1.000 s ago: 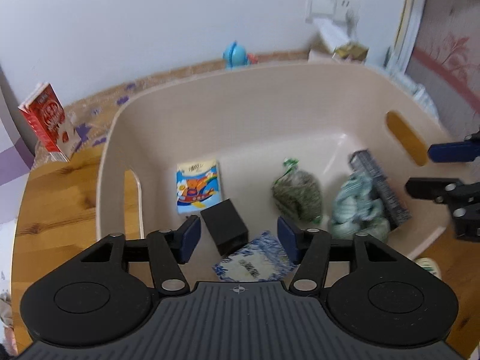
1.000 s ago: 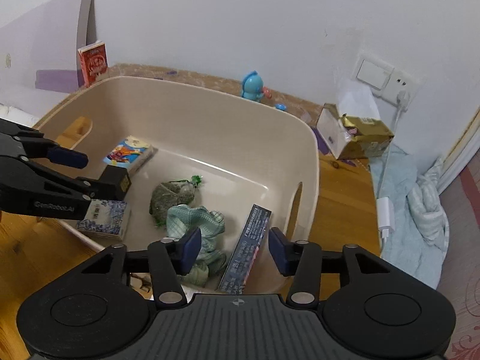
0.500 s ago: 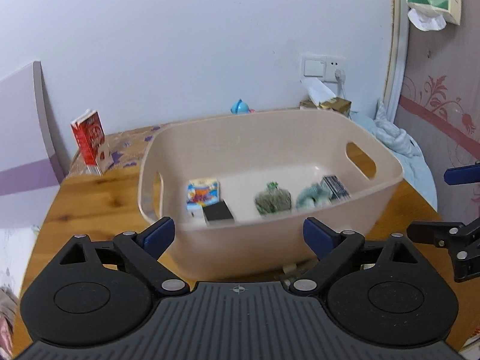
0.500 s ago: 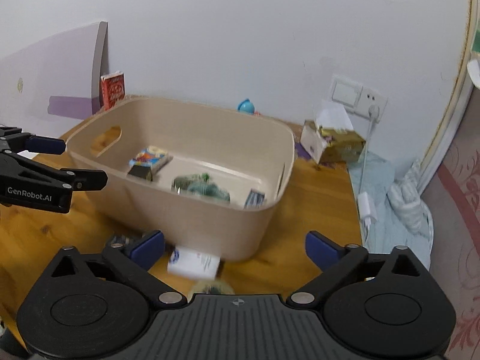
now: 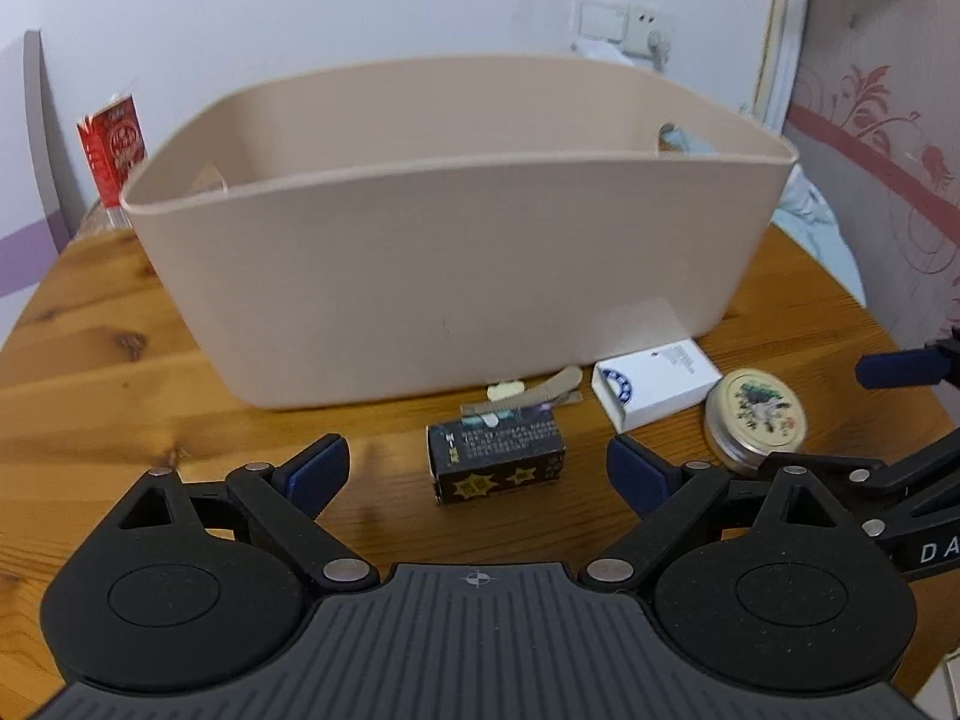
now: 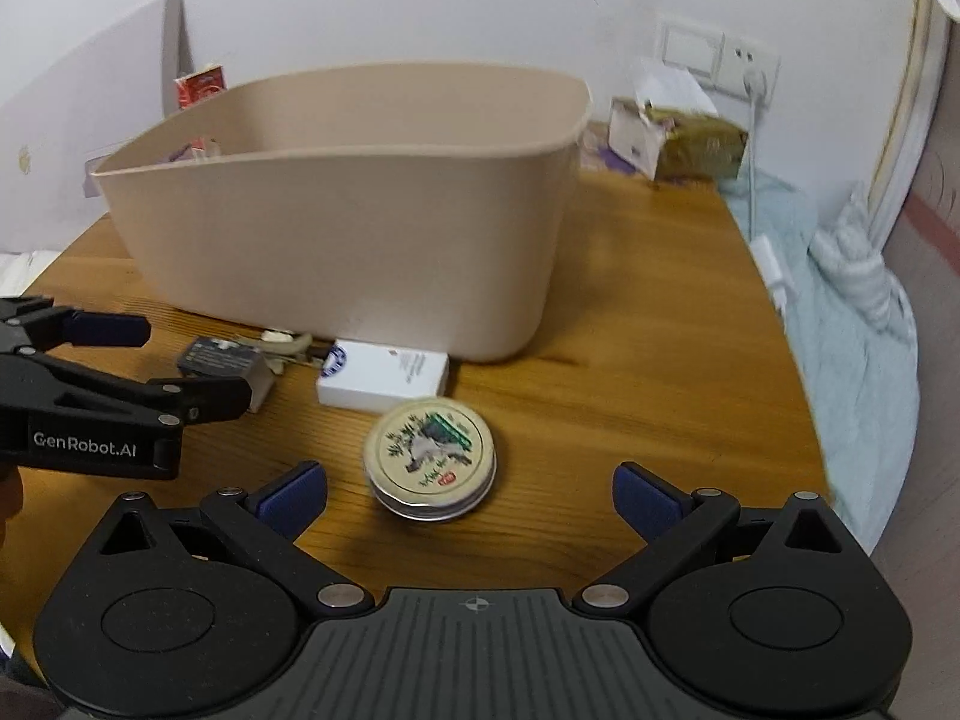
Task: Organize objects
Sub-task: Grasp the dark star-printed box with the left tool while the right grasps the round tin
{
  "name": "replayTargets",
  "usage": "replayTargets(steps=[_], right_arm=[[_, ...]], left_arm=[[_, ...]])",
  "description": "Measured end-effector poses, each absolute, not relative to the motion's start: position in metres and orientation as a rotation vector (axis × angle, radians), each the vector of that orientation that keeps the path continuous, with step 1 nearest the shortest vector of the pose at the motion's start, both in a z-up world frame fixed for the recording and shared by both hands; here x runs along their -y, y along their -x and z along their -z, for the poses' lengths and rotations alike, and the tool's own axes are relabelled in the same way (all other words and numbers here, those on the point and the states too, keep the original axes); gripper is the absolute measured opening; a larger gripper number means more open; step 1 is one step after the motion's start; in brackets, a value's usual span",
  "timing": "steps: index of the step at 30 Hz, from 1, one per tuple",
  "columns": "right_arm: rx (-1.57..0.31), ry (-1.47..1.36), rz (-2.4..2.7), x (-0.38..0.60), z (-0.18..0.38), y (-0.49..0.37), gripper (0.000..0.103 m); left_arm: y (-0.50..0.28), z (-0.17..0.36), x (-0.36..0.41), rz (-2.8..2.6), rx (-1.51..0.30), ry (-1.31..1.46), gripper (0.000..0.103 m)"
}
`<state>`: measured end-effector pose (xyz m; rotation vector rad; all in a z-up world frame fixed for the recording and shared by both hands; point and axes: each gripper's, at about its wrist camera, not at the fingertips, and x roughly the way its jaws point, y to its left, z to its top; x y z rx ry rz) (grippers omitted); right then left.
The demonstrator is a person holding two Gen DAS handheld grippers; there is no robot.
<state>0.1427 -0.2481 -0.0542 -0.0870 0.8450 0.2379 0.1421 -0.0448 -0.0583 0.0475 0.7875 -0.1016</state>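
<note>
A beige plastic tub (image 5: 456,240) stands on the wooden table (image 5: 120,372); it also shows in the right wrist view (image 6: 360,240). Its contents are hidden by its wall. In front of it lie a small dark box (image 5: 497,459), a white box (image 5: 657,381), a round tin (image 5: 755,414) and a hair clip (image 5: 540,393). My left gripper (image 5: 477,471) is open, low over the table, with the dark box between its fingers. My right gripper (image 6: 471,492) is open, with the round tin (image 6: 431,459) just ahead between its fingers. The white box (image 6: 384,375) and dark box (image 6: 225,363) lie beyond.
A red carton (image 5: 114,147) stands behind the tub at the left. A tissue box (image 6: 678,141) and wall sockets (image 6: 717,54) are at the back right. Light blue bedding (image 6: 852,312) lies past the table's right edge.
Both grippers pulled back from over the tub, opened wide and dropped low to the table in front of it. The loose items before the tub came into view.
</note>
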Motion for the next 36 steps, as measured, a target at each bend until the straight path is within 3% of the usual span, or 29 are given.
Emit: replayTargets(steps=[5, 7, 9, 11, 13, 22, 36], right_arm=[[-0.855, 0.073, -0.239, 0.245, 0.073, -0.151, 0.102], [-0.847, 0.091, -0.244, 0.241, 0.076, -0.152, 0.099], [-0.826, 0.124, -0.255, 0.235, 0.076, -0.150, 0.091], [-0.813, 0.124, -0.277, 0.231, 0.074, -0.149, 0.071], [-0.808, 0.128, -0.286, 0.227, 0.071, -0.147, 0.053], [-0.825, 0.131, -0.282, 0.223, 0.062, -0.137, 0.051], [-0.580, 0.083, -0.259, 0.228, -0.032, -0.110, 0.051]], left_arm=[[-0.153, 0.071, 0.043, 0.083, -0.838, -0.006, 0.091], [-0.154, 0.072, 0.045, 0.068, -0.829, -0.032, 0.080], [-0.153, 0.070, 0.046, 0.080, -0.816, -0.040, 0.067], [-0.152, 0.069, 0.048, 0.093, -0.809, -0.050, 0.053], [-0.151, 0.069, 0.048, 0.103, -0.810, -0.052, 0.053], [-0.132, 0.055, 0.038, 0.140, -0.799, -0.053, 0.053], [-0.104, -0.023, 0.006, 0.134, -0.653, -0.058, 0.053]])
